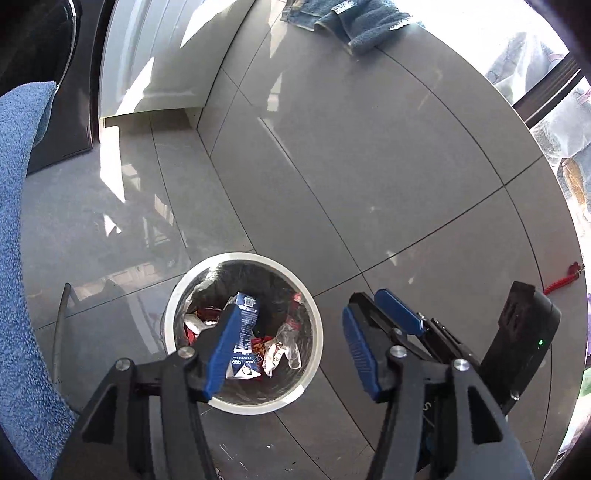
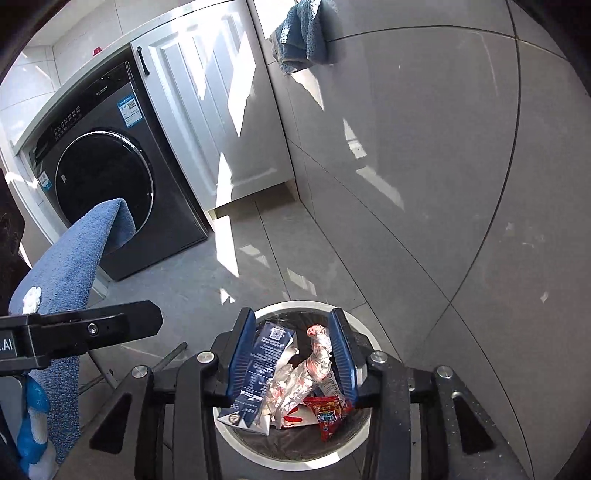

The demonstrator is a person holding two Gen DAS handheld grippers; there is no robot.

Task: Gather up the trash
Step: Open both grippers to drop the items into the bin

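Observation:
A round white-rimmed trash bin (image 1: 312, 365) stands on the grey tiled floor; it also shows in the right wrist view (image 2: 295, 452). Inside lie a blue-and-white carton (image 1: 245, 321), crumpled clear plastic (image 1: 284, 349) and red wrappers. My left gripper (image 1: 291, 343) is open and empty, spread wide above the bin's right side. My right gripper (image 2: 291, 363) hangs over the bin with its jaws partly open; the carton (image 2: 258, 369), crumpled plastic (image 2: 306, 369) and a red wrapper (image 2: 328, 415) show between them, and I cannot tell if they are pinched. The right gripper also shows in the left wrist view (image 1: 384, 314).
A dark front-loading washing machine (image 2: 110, 184) and a white cabinet (image 2: 207, 110) stand at the back left. A blue towel (image 2: 70, 266) hangs at the left, another (image 2: 303, 33) on the wall. A red coiled cord (image 1: 563, 278) lies on the floor at the right.

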